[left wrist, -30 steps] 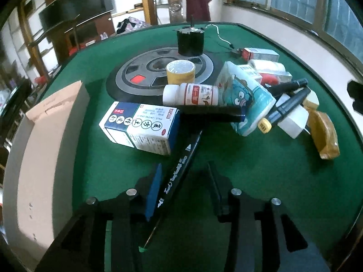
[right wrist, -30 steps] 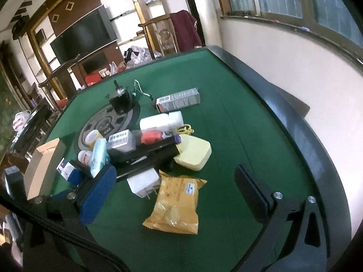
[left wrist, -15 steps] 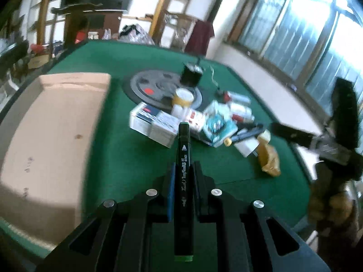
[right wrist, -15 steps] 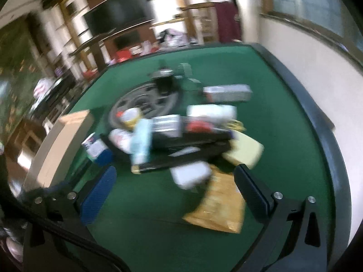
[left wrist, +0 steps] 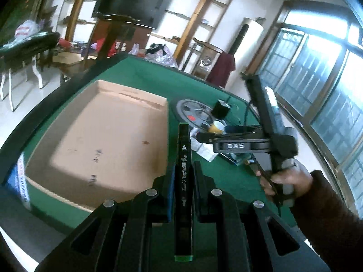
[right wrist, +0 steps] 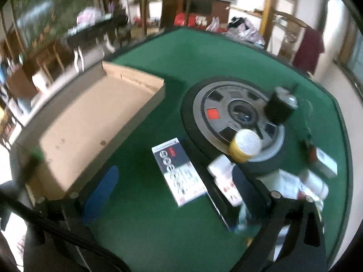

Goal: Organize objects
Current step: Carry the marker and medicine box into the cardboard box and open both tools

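Marker (left wrist: 183, 181) pinched in my left gripper (left wrist: 183, 182), lifted off table since a second ago, now beside right edge of cardboard box (left wrist: 97, 136). Next likely drop into box. Right gripper (right wrist: 174, 192) spread, holding nothing, above blue-white carton (right wrist: 179, 172) near clutter.

The counter (left wrist: 145, 77) is covered in plain green felt, edged in black. A black marker (left wrist: 183, 181) with white lettering and a green end is seen between blue pads (left wrist: 170, 195) of the black left tongs (left wrist: 183, 192). The cardboard tray (right wrist: 90, 122) is tan. A white-and-navy printed box (right wrist: 179, 172) and a yellow tape roll (right wrist: 245, 145) are shown right of it.
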Tool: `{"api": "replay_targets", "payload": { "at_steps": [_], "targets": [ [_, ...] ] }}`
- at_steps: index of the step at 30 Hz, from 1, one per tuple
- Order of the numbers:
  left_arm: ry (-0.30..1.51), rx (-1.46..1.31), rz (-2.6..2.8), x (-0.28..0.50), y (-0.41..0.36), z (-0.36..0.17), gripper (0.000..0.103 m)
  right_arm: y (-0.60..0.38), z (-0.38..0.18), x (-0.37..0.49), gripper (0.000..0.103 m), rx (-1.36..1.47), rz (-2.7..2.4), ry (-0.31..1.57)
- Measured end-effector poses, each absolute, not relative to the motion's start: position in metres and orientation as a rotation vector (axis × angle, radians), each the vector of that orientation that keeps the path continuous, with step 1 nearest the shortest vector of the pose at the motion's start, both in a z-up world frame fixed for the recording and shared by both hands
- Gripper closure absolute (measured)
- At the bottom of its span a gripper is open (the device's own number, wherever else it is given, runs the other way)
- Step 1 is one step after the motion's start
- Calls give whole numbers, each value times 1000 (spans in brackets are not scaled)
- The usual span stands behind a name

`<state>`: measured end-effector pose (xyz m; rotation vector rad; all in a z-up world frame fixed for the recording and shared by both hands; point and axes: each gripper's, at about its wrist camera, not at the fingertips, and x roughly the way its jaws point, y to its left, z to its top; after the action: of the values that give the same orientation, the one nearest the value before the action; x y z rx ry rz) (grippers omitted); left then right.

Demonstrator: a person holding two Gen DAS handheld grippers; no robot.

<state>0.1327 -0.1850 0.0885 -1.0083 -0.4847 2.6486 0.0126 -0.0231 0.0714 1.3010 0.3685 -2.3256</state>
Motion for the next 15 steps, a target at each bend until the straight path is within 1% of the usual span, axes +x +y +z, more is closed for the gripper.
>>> {"api": "replay_targets", "payload": {
  "at_steps": [1,2,3,5,6,7,11,15],
  "targets": [
    [-496,-1008,2651,132,-190,86,91,-26,66,10,21,1325,-2313,393],
    [-507,-1009,2656,131,-194,84,91,-30,60,6,32,1349,-2300,421],
    [-515,-1009,2660,130,-198,82,91,-33,54,3,37,1374,-2286,439],
    [-534,-1012,2664,127,-203,78,91,-35,45,1,53,1416,-2276,458],
    [-542,-1012,2664,127,-207,76,91,-36,42,2,59,1433,-2269,459],
    [-551,-1015,2662,125,-209,74,91,-36,39,1,71,1450,-2263,452],
    [-577,-1025,2655,123,-215,71,91,-21,40,4,72,1466,-2279,335],
    [-586,-1007,2659,117,-227,83,91,-7,65,5,72,1418,-2295,147]
  ]
}}
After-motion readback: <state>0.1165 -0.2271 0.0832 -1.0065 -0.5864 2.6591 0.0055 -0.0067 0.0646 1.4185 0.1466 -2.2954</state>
